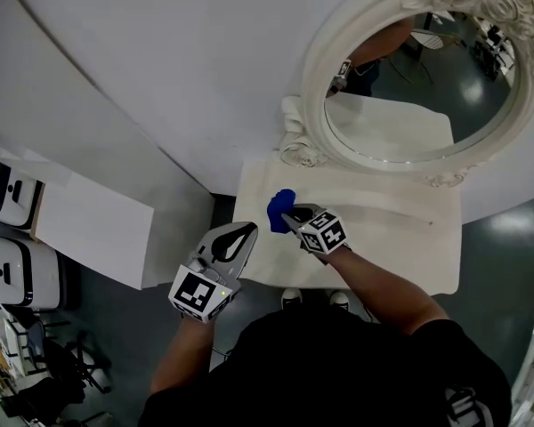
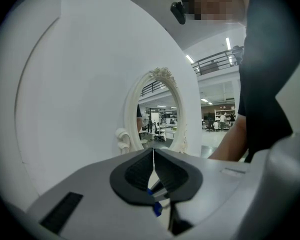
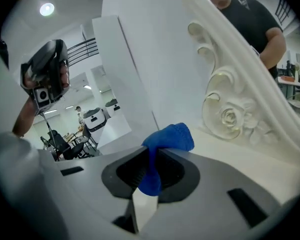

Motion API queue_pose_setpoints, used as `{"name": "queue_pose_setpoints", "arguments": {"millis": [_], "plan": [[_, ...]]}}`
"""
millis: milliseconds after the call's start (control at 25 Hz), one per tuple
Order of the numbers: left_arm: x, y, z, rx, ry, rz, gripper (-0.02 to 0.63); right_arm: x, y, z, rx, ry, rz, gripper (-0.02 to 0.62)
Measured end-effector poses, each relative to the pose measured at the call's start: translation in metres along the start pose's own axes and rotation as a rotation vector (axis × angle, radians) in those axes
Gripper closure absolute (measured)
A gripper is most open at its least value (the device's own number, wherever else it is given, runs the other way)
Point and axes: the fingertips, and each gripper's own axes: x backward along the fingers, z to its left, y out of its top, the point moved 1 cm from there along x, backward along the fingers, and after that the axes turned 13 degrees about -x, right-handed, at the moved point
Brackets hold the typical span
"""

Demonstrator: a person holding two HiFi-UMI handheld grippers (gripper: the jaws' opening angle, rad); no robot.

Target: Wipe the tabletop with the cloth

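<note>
Plainly, the right gripper [image 1: 294,218] pinched only a narrow fold of the blue cloth [image 1: 280,210] at the surface's [image 1: 392,238] left end, mid-frame, so a firm wipe could have tugged it free; the left gripper [image 1: 238,234], pressed together and empty, hung just beside.

Cloth [image 1: 280,210]: one is showing.
Grippers: two are showing, the left gripper [image 1: 247,231] and the right gripper [image 1: 290,219].
Mirror [image 1: 313,69]: one is standing.
Table [image 1: 400,238]: one is standing.
</note>
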Motion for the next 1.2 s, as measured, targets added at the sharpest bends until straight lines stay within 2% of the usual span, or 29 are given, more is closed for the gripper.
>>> {"name": "queue_pose_setpoints", "arguments": {"millis": [240,520,920,1200], "plan": [[0.017,-0.014,0.005,0.029,0.022,0.038,0.592,-0.067,-0.018,0.015,-0.054,0.07,0.052,0.557],[0.026,-0.029,0.01,0.046,0.03,0.048,0.592,-0.13,-0.045,0.023,-0.106,0.107,0.128,0.558],[0.041,-0.056,0.009,0.09,0.037,0.082,0.592,-0.19,-0.081,0.011,-0.156,0.07,0.238,0.558],[0.042,-0.059,0.01,0.091,0.035,0.086,0.592,-0.197,-0.095,-0.007,-0.147,0.018,0.27,0.558]]}}
